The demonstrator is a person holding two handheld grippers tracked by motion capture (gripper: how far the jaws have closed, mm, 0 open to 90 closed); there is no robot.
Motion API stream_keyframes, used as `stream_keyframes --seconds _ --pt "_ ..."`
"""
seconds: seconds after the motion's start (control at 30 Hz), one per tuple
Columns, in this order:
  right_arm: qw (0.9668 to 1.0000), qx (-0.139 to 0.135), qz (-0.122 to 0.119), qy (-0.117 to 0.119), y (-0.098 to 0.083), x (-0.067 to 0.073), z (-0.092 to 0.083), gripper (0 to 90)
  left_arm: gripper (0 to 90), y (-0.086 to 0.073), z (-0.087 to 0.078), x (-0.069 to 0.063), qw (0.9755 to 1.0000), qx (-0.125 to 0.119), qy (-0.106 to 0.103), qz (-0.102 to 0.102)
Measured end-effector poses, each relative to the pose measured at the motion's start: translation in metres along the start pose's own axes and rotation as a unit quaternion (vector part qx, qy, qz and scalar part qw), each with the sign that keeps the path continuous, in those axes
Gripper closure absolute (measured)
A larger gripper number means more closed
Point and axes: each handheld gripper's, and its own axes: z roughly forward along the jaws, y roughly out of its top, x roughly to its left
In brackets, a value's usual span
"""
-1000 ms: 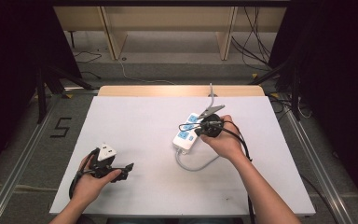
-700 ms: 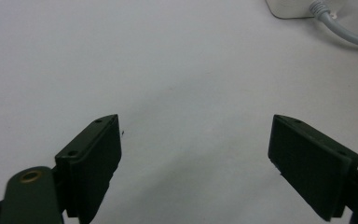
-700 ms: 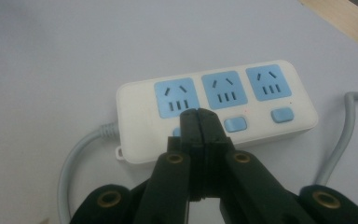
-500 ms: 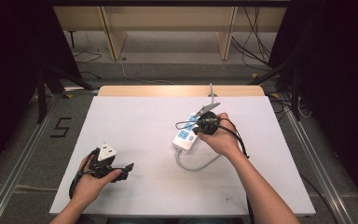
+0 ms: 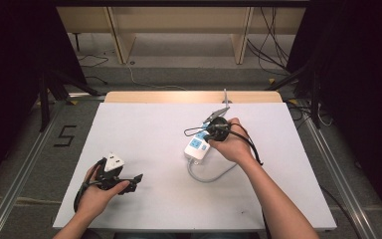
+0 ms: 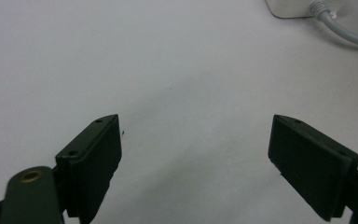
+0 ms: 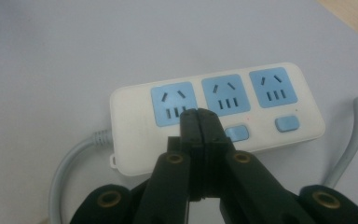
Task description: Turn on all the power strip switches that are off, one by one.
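2 black grippers: the right gripper (image 7: pixel 200 116), jaws pressed together, tips over a glossy white rectangular power strip (image 7: pixel 214 116) at 2 o'clock on the matte table (image 5: pixel 144 129); the left gripper (image 6: pixel 196 154) gapes at 8 o'clock.

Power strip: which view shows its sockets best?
Right gripper view. The power strip lies whole there, with three blue sockets and blue switches, behind the shut right gripper. The high view shows it small and partly covered by the right hand; the left gripper view catches one corner and the cord.
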Motion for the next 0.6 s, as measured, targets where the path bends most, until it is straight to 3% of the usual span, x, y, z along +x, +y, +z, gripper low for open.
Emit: stream_keyframes --seconds 0.6 --pt "0.9996 0.028 -0.002 0.006 0.0029 -0.0017 0.0094 90.0 17.2 0.0002 0.0001 0.0000 1.0000 0.002 0.000 0.001"
